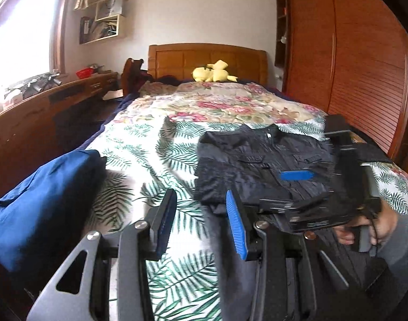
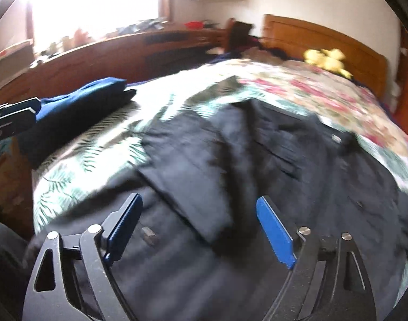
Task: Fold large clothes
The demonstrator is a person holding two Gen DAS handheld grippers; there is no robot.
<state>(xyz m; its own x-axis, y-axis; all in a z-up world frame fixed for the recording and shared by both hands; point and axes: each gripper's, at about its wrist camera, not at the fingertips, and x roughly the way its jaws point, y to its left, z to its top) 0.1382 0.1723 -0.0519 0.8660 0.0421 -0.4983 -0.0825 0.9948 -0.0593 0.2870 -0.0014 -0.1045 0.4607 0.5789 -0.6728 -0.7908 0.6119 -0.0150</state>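
Observation:
A dark jacket (image 1: 257, 165) lies partly folded on the palm-leaf bedsheet (image 1: 150, 160), collar toward the headboard. It fills the middle of the right wrist view (image 2: 230, 160). My left gripper (image 1: 201, 222) hovers open over the sheet just left of the jacket's near corner, with nothing between its fingers. A hand (image 1: 377, 230) holds my right gripper (image 1: 286, 188) over the jacket's near right part. In its own view the right gripper (image 2: 201, 222) stands wide open above the dark cloth, pads clear of it. The left gripper (image 2: 11, 117) shows at that view's left edge.
A folded blue garment (image 1: 43, 200) (image 2: 78, 107) lies at the bed's left edge. A floral quilt (image 1: 217, 101) and a yellow plush toy (image 1: 213, 73) lie toward the wooden headboard (image 1: 204, 56). A wardrobe (image 1: 351, 67) stands right, a long desk (image 1: 43, 107) left.

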